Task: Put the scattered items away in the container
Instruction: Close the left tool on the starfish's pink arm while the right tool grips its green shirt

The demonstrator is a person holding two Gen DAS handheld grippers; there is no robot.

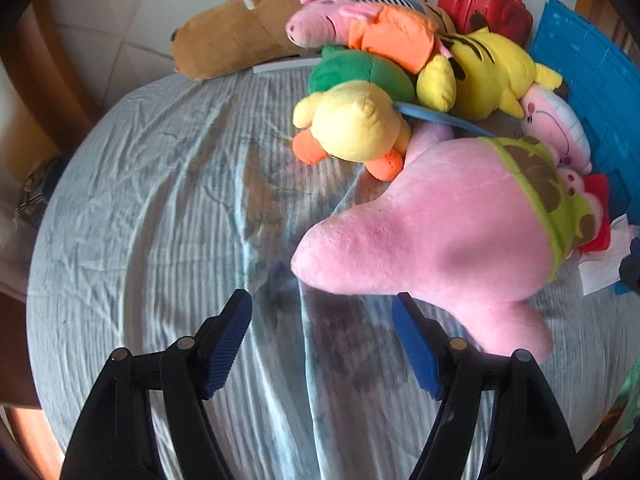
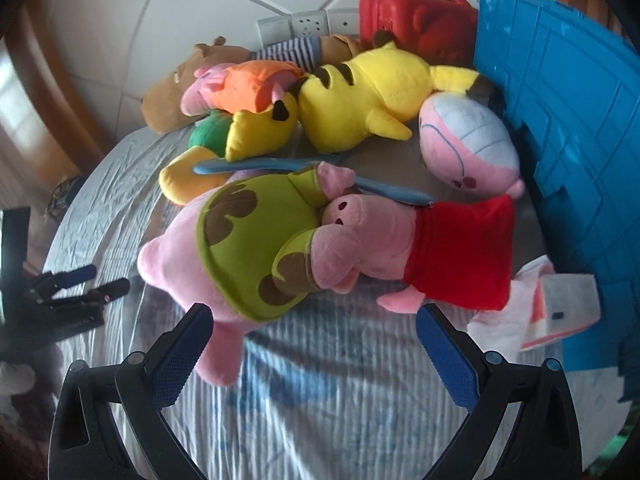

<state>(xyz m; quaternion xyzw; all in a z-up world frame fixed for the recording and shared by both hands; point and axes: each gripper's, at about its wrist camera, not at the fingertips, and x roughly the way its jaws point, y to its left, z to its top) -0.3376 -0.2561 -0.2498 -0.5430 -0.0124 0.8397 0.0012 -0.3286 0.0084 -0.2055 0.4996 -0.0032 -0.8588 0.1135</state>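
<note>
Plush toys lie piled on a bed with a striped grey-blue sheet (image 1: 160, 208). A big pink star plush in green shorts (image 1: 436, 232) lies just ahead and right of my open, empty left gripper (image 1: 322, 316). In the right wrist view the star plush (image 2: 248, 240) and a pink pig in a red dress (image 2: 420, 248) lie just beyond my open, empty right gripper (image 2: 314, 324). A yellow duck (image 1: 356, 128), a yellow striped plush (image 2: 360, 96), a pig in orange (image 1: 360, 32) and a brown plush (image 1: 240, 36) lie farther back. A blue plastic crate (image 2: 560, 120) stands at the right.
A red handbag (image 2: 416, 16) stands by the wall sockets (image 2: 308, 26) at the back. A blue hoop (image 2: 280, 166) lies among the toys. White paper packaging (image 2: 552, 308) lies beside the crate. My left gripper shows at the left of the right wrist view (image 2: 92, 280).
</note>
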